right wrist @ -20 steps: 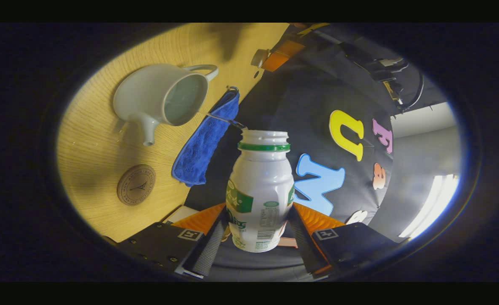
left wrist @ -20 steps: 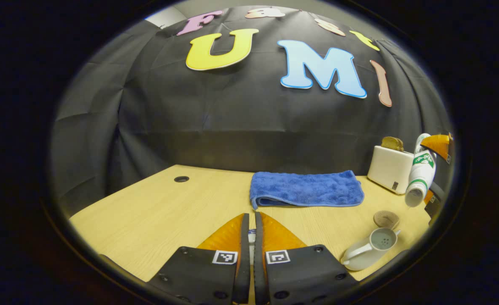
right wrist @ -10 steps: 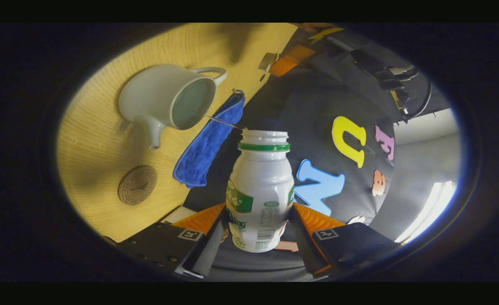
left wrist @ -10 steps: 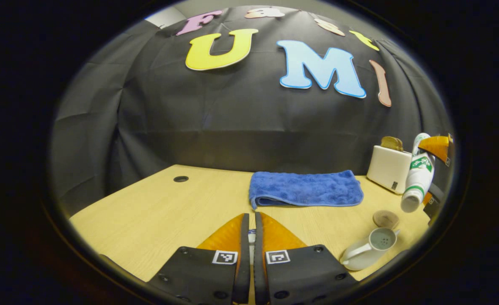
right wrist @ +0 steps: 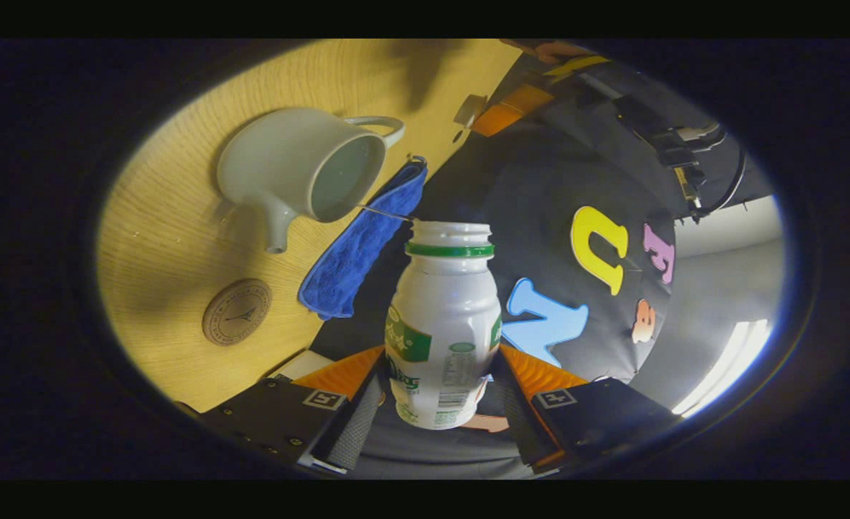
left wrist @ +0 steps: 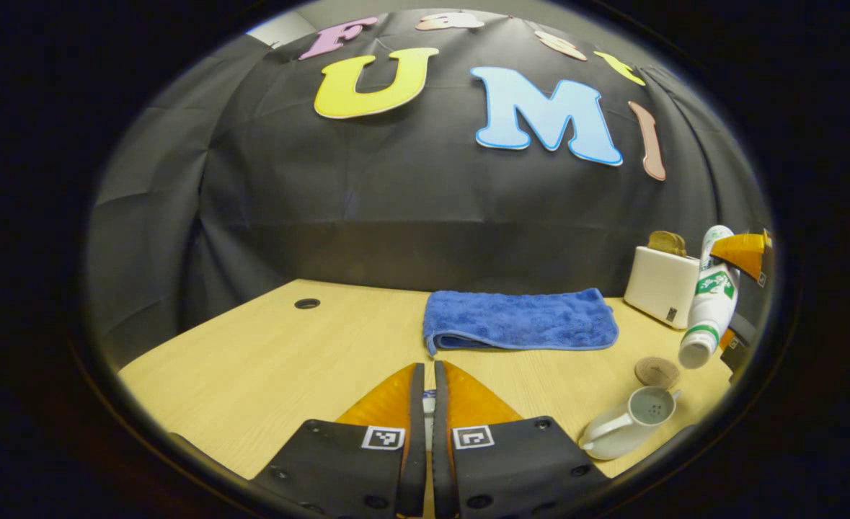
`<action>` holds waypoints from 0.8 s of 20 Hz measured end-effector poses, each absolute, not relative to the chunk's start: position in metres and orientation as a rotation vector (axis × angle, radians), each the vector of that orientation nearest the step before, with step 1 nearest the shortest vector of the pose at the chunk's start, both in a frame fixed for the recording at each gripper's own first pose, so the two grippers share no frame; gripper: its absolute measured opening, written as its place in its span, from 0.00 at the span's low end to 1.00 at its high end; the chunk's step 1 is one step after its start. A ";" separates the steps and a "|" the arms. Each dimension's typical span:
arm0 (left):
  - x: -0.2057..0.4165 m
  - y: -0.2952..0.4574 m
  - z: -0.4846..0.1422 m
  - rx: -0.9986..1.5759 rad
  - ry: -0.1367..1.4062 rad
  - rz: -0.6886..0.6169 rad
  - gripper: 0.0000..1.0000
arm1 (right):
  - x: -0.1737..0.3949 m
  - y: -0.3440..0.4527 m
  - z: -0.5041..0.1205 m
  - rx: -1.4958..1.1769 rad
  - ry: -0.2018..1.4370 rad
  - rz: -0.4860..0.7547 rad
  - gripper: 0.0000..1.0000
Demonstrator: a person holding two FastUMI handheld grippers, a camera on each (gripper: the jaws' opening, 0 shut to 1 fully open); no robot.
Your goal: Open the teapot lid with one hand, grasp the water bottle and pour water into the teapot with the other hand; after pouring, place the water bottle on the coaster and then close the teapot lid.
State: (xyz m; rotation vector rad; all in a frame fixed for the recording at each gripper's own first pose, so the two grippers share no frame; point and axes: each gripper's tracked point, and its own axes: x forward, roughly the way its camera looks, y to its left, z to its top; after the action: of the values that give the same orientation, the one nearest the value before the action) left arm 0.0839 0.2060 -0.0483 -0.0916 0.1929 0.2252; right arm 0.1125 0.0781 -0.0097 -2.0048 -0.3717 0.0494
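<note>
Pinching item: right gripper (right wrist: 443, 393), fingers closed on the lower body of the water bottle (right wrist: 445, 324), one finger on each side; bottle long axis runs straight out ahead of the fingers, open mouth at the far end
Beyond the mouth, up and to the left of the fingertips: teapot (right wrist: 302, 173), lid off, opening facing the mouth; a thin stream seems to bridge mouth and rim
Nearer, left of the fingers: coaster (right wrist: 236, 311), flat on the surface (right wrist: 172, 238), bare, just beside the teapot spout
Left gripper (left wrist: 425, 404): fingers pressed nearly together on a small pale item, probably the lid; cannot confirm
Judgement: right gripper nearer the coaster; bottle must be righted before setting down
</note>
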 end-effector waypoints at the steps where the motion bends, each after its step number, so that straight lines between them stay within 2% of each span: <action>1: 0.084 0.207 -0.050 -0.092 0.194 0.225 0.11 | 0.112 0.079 -0.010 -2.007 -0.371 0.052 0.80; 11: 0.083 0.206 -0.047 -0.090 0.198 0.224 0.11 | 0.113 0.075 -0.022 -1.982 -0.330 0.063 0.80; 16: 0.084 0.204 -0.047 -0.101 0.192 0.220 0.11 | 0.114 0.067 -0.041 -1.684 -0.214 0.096 0.80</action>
State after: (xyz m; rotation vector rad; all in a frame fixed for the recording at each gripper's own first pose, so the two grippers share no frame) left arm 0.0841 0.2040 -0.0469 -0.1013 0.1919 0.2200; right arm 0.1144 0.0666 -0.0413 -1.6841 -0.2144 0.0958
